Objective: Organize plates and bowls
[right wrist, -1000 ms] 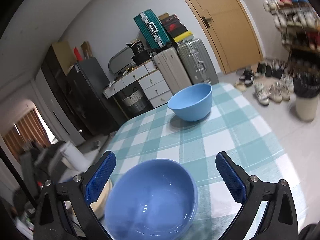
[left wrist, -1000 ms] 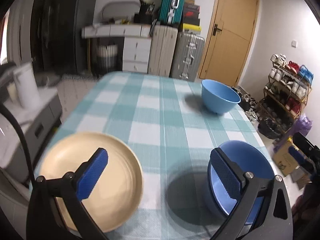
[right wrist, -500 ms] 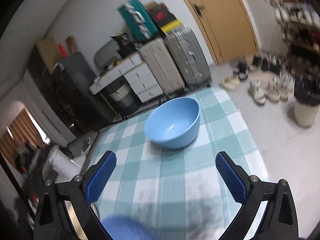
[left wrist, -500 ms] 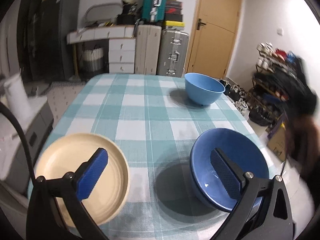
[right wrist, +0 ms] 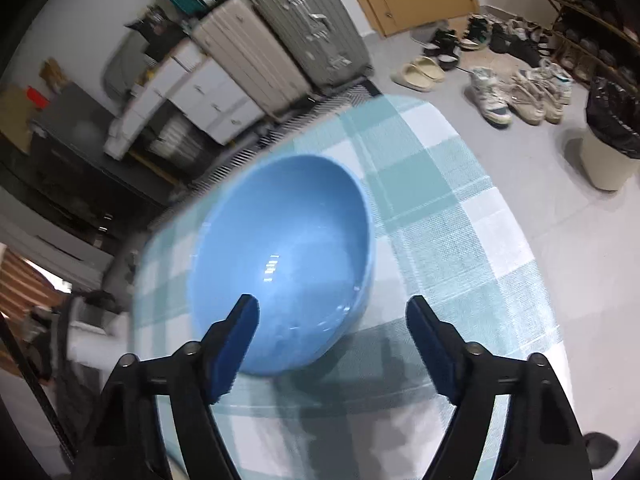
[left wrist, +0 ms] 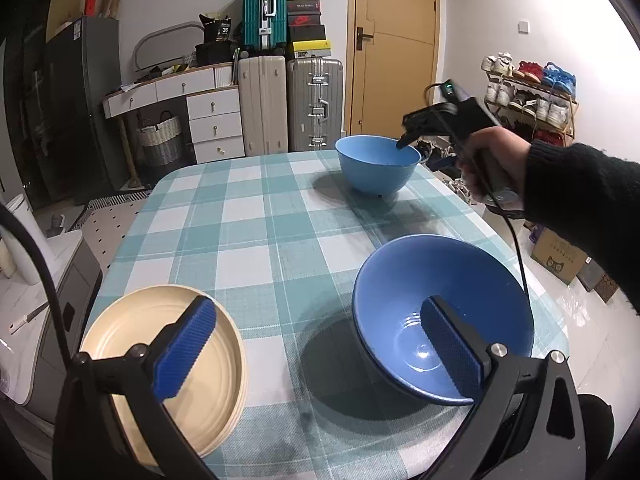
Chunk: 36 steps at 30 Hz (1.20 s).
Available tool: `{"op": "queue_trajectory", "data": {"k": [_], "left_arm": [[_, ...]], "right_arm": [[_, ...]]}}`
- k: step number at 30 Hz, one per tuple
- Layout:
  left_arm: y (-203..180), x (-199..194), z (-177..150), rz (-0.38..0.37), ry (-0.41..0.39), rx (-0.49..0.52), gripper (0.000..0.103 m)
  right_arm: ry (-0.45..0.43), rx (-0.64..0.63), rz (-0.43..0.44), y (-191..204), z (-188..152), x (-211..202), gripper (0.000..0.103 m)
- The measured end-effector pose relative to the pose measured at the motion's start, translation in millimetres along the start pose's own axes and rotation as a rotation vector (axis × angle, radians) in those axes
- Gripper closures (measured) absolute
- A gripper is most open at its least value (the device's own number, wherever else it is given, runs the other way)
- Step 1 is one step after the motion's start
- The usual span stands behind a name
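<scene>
Right hand-held gripper (right wrist: 332, 344) closing around light blue bowl's (right wrist: 288, 248) rim near bench (left wrist: 256, 240) edge, not gripping. Left hand-held gripper (left wrist: 316, 352) wide open, empty.

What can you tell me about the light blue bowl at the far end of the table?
The light blue bowl is round, deep and smooth, plastic or glazed by its sheen. It stands upright and empty on the checked tablecloth, near the table's far right corner. The right gripper, jaws just closing but still apart, straddles its near rim: one finger shows against the inside, the other outside. Whether either pad touches the wall I cannot tell.
</scene>
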<state>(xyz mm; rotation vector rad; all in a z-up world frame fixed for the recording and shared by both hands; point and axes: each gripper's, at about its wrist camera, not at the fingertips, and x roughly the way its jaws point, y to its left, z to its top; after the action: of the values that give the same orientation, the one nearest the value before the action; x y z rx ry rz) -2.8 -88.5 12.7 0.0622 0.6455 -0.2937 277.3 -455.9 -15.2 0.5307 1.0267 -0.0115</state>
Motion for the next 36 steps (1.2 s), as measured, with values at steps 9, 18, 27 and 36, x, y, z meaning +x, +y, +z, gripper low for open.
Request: {"op": "queue_trajectory", "data": {"k": [9,18,27,36], "left_arm": [[11,2,1,-0.04,0.028,-0.068,0.0],[14,2,1,-0.046,0.027,-0.08,0.0],[20,5,2,-0.042,0.038,-0.101,0.0],[22,10,0,-0.034,0.054,-0.103,0.0]], "right_arm": [[0.068,-0.079,-0.096,12,1,36,0.063],[0.108,-0.1,-0.132,14,-4,41,0.085],[0.155,-0.114,-0.106,15,-14,29,0.092],[0.235,-0.107,-0.063,14,-34,17,0.092]]}}
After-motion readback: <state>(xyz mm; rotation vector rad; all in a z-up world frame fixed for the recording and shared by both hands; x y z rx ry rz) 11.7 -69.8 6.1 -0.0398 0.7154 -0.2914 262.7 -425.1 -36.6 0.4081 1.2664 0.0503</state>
